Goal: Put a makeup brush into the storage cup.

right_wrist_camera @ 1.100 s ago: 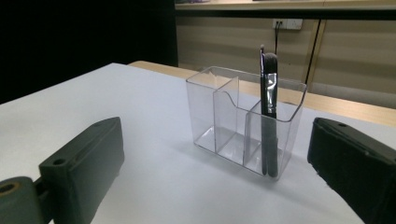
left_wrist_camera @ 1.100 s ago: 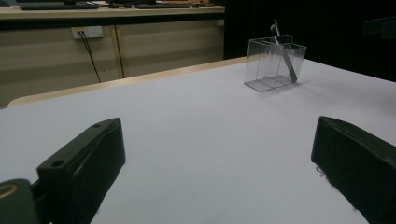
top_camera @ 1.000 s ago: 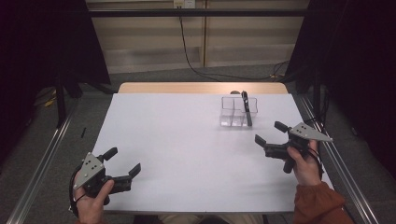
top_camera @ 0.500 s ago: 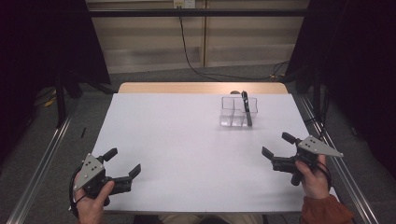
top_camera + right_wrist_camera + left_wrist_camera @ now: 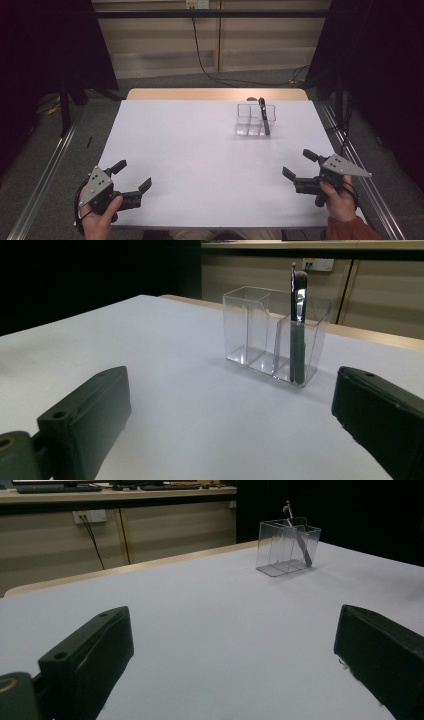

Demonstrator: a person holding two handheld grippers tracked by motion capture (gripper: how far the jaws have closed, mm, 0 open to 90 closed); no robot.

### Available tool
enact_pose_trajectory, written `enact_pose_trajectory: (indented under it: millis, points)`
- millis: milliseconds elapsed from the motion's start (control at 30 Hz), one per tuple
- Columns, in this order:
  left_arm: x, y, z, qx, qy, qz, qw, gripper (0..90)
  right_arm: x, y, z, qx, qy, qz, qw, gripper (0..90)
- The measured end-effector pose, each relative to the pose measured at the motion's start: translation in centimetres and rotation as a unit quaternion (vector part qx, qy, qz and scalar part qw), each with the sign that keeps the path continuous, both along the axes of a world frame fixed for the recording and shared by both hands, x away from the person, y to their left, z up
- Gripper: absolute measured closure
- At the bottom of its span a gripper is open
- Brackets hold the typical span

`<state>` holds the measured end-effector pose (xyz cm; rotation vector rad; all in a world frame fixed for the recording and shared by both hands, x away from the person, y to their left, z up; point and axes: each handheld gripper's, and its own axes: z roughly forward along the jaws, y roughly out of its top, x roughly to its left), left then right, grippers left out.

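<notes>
Claws idle on the bench: left claw [image 5: 134, 181] gapes empty at the near left corner, right claw [image 5: 297, 166] gapes empty by the right edge. Toward the far right, a clear organizer [image 5: 255, 120] already holds a dark pen-like tool [image 5: 263, 116]; little seems left.

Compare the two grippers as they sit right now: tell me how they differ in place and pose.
The left gripper sits at the table's near left corner, far from the clear holder; the right gripper sits at the near right edge, closer to the holder. The left gripper's fingers point right and away, the right gripper's point left and away. Both are open and hold nothing.
</notes>
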<state>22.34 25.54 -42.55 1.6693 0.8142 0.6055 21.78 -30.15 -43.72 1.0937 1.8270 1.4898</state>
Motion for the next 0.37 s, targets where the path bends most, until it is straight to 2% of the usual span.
enact_pose_trajectory:
  millis: [233,367]
  points:
    - [0.25,0.18,0.01,-0.004,0.002,0.007,1.0,2.6,0.33,-0.08,-0.3,-0.003,0.001,0.007,1.0,1.7]
    - [0.2,0.25,0.01,-0.004,0.002,0.008,1.0,2.6,0.47,-0.3,-0.45,0.003,0.007,-0.002,1.0,1.8]
